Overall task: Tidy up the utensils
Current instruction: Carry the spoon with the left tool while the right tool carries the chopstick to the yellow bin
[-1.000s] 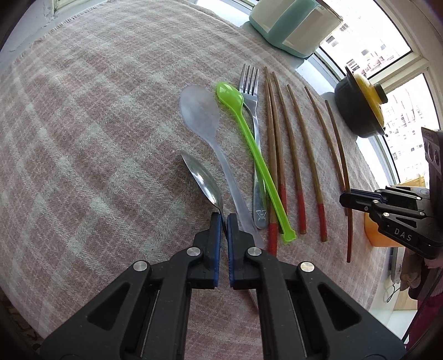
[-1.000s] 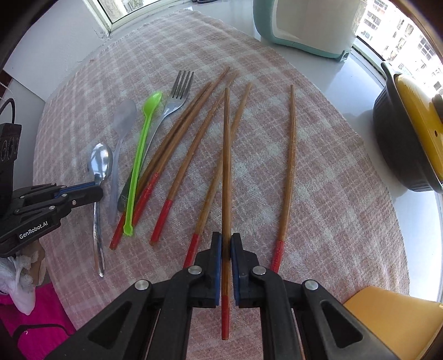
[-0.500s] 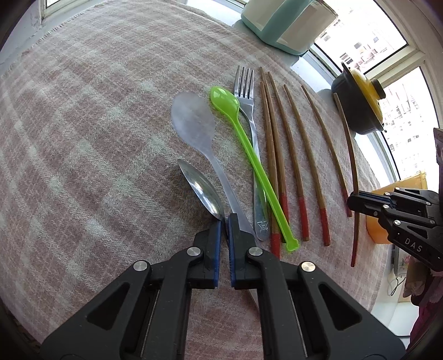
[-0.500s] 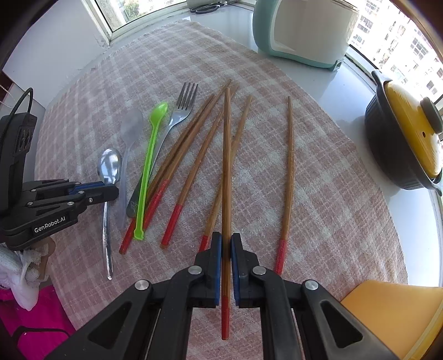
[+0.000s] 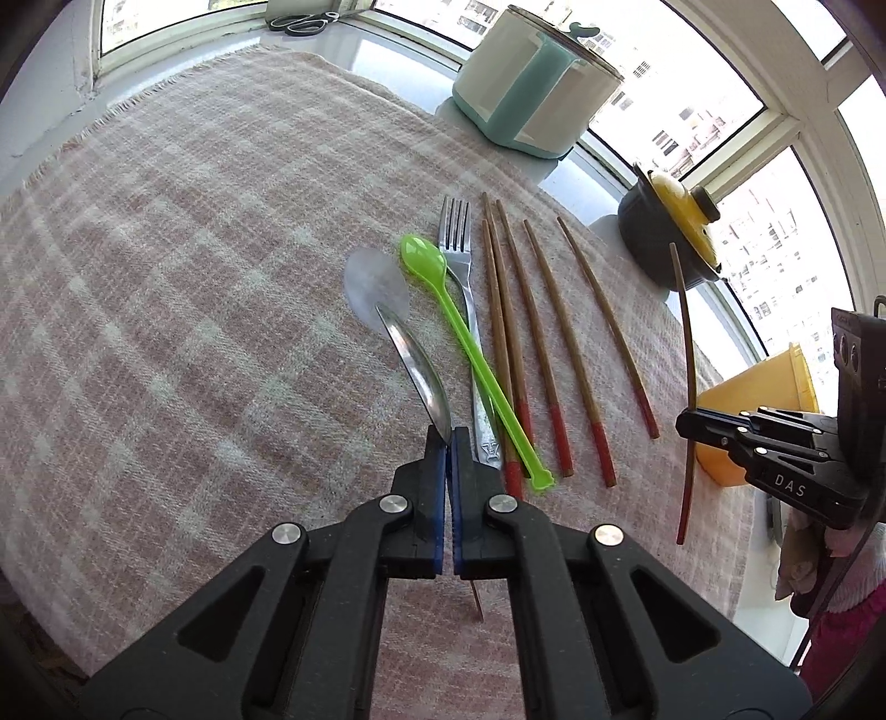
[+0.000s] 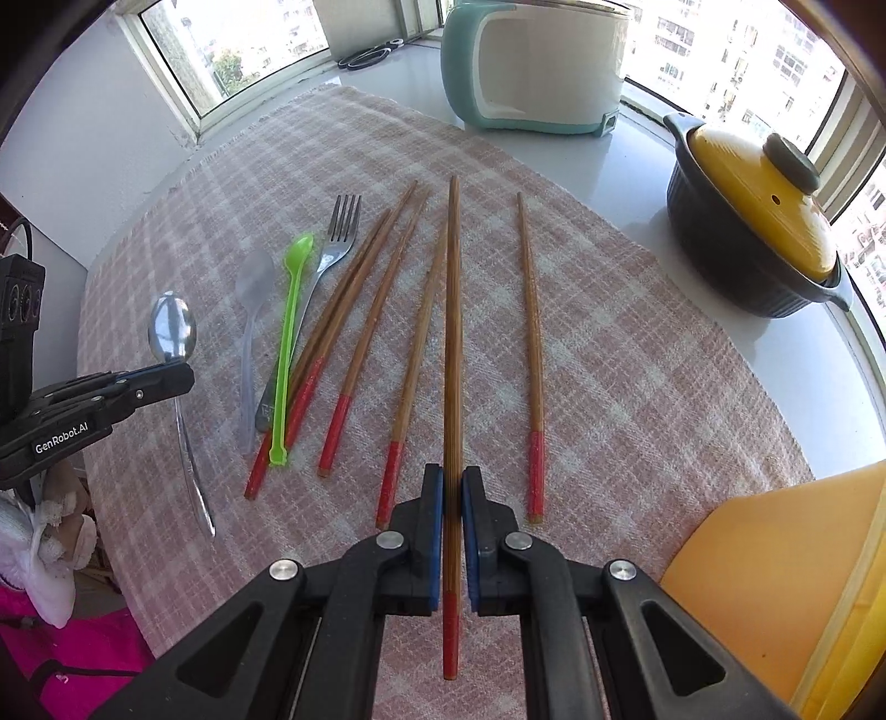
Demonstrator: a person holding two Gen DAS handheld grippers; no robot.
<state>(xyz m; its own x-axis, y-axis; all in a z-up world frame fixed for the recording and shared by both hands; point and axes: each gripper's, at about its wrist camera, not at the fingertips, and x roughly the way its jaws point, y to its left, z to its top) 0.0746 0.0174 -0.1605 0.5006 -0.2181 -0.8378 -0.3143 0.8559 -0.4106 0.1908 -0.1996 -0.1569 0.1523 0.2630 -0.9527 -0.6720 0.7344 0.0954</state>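
My left gripper (image 5: 448, 438) is shut on the neck of a metal spoon (image 5: 416, 374), held off the checked cloth (image 5: 166, 277) with its bowl over a clear plastic spoon (image 5: 372, 285). Beside these lie a green plastic spoon (image 5: 470, 354), a fork (image 5: 457, 232) and several red-tipped wooden chopsticks (image 5: 548, 343). My right gripper (image 6: 453, 483) is shut on one chopstick (image 6: 453, 332), raised above those on the cloth and pointing away. The right wrist view also shows the left gripper (image 6: 185, 374) with the metal spoon (image 6: 173, 329), the green spoon (image 6: 288, 343) and the fork (image 6: 339, 232).
A teal and white cooker (image 6: 531, 66) stands at the back. A black pot with a yellow lid (image 6: 758, 221) sits at the right, a yellow container (image 6: 786, 581) at the near right. Scissors (image 6: 368, 52) lie on the sill. A pink sleeve (image 6: 55, 653) shows at lower left.
Both grippers have risen. The metal spoon came off the cloth and turned on edge. The held chopstick lifted clear of the others and swung slightly.
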